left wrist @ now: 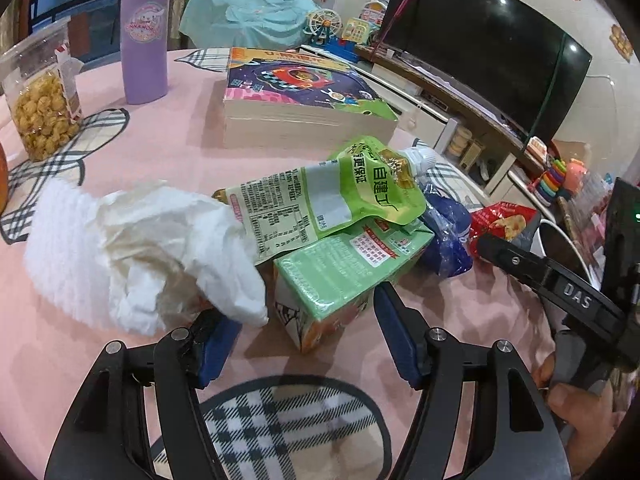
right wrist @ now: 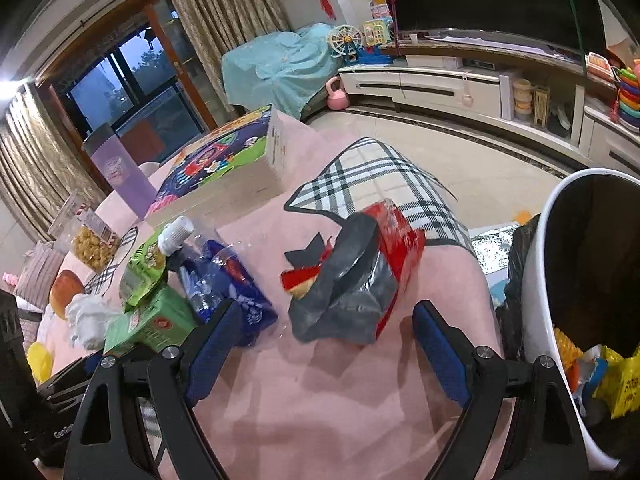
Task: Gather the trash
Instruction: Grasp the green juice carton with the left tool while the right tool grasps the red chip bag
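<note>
On the pink tablecloth (left wrist: 168, 140) lies a heap of trash. In the left wrist view it holds a crumpled white tissue (left wrist: 140, 256), a green spouted pouch (left wrist: 328, 196), a green drink carton (left wrist: 340, 276), a blue wrapper (left wrist: 444, 236) and a red snack bag (left wrist: 504, 220). My left gripper (left wrist: 308, 332) is open, its pads flanking the carton's near corner without pressing on it. My right gripper (right wrist: 326, 340) is open just short of the torn red and silver snack bag (right wrist: 352, 280). One of the right gripper's fingers (left wrist: 520, 264) shows beside the red bag.
A white bin (right wrist: 538, 264) holding some trash stands right of the table edge. Farther back on the table are a stack of books (left wrist: 304, 96), a purple tumbler (left wrist: 146, 36) and a jar of popcorn (left wrist: 40, 108). A person's hand (left wrist: 576, 400) holds the right gripper.
</note>
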Available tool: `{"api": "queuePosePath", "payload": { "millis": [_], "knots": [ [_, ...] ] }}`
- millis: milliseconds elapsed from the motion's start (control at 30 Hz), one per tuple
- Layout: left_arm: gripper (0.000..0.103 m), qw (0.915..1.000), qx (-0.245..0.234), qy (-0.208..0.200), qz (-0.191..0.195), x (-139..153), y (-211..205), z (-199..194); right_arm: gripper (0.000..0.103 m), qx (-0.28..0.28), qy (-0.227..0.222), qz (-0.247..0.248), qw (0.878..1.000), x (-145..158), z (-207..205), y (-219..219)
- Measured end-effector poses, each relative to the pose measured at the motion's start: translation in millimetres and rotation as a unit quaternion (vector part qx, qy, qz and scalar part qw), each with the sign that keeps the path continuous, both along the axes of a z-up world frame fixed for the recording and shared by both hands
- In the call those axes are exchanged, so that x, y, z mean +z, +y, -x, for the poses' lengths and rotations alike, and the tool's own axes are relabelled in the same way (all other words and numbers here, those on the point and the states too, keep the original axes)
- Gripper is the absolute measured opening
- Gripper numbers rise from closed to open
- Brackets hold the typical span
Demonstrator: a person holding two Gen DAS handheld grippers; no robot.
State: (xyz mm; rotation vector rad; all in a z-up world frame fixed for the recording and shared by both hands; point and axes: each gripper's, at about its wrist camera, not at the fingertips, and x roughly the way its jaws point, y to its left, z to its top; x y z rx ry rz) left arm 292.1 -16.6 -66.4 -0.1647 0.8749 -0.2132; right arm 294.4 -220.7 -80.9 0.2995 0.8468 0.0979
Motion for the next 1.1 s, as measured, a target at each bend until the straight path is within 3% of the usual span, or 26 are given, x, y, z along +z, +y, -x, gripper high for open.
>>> {"api": "queuePosePath", "payload": {
  "millis": [133, 167, 200, 300, 500, 567, 1100],
  "knots": [
    [0.066, 0.9999, -0.014, -0.005, -0.003, -2, -6, -1, 0.085, -0.007, 0.003, -0.006, 1.0, -2, -5, -4],
    [0.059, 0.9998, -0.018, -0.007, -0.005, -2, -8, 0, 0.083, -0.008, 0.001, -0.007, 1.0, -2, -5, -5],
    [0.051, 0.9997, -0.023, -0.007, -0.006, -2, -10, 1, 0.076, -0.009, 0.001, -0.007, 1.0, -2, -5, -5],
    [0.04, 0.9992, -0.039, -0.008, 0.0, -1, -15, 4, 0.052, -0.012, 0.005, -0.012, 1.0, -5, -5, -8],
    [0.035, 0.998, -0.06, -0.017, -0.009, 2, -26, 19, 0.037, -0.004, -0.008, -0.019, 1.0, 1, 5, -8],
    [0.035, 0.9977, -0.064, -0.02, -0.009, 3, -28, 26, 0.023, 0.001, -0.008, -0.021, 1.0, 2, 8, -7],
    [0.034, 0.9972, -0.068, -0.031, 0.005, 10, -38, 88, 0.018, 0.037, -0.023, -0.048, 0.998, 20, 71, -8]
  ]
}}
